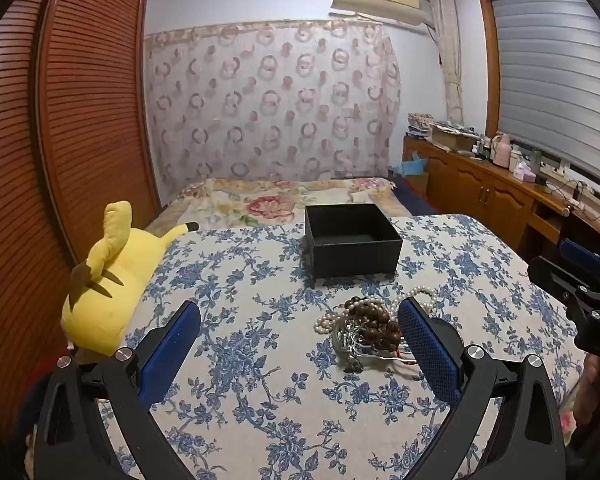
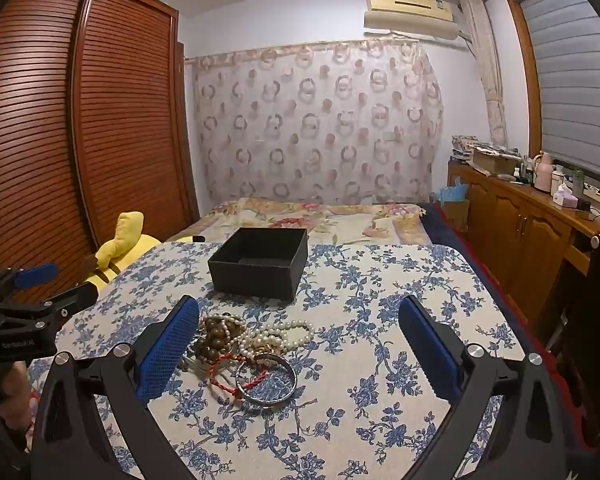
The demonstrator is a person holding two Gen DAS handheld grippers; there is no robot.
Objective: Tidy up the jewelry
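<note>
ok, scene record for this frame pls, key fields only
surface: table with blue floral cloth
box: black box, open, looks empty, behind the pile
jewelry: tangled pile on cloth; brown beads, pearl strand, red cord, silver bangle
left gripper: open, holds nothing
right gripper: open, holds nothing
other: yellow plush at table's left edge

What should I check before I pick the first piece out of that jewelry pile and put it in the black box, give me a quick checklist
1. Black box open and empty: ok.
2. Left gripper open, holding nothing: ok.
3. Right gripper open, holding nothing: ok.
4. Jewelry pile within the right gripper's span: ok, toward its left finger.
5. Pieces separate enough for a single pick: not ok; pearl strand, brown beads, red cord and silver bangle overlap.
6. Path from pile to box free: ok.
</note>
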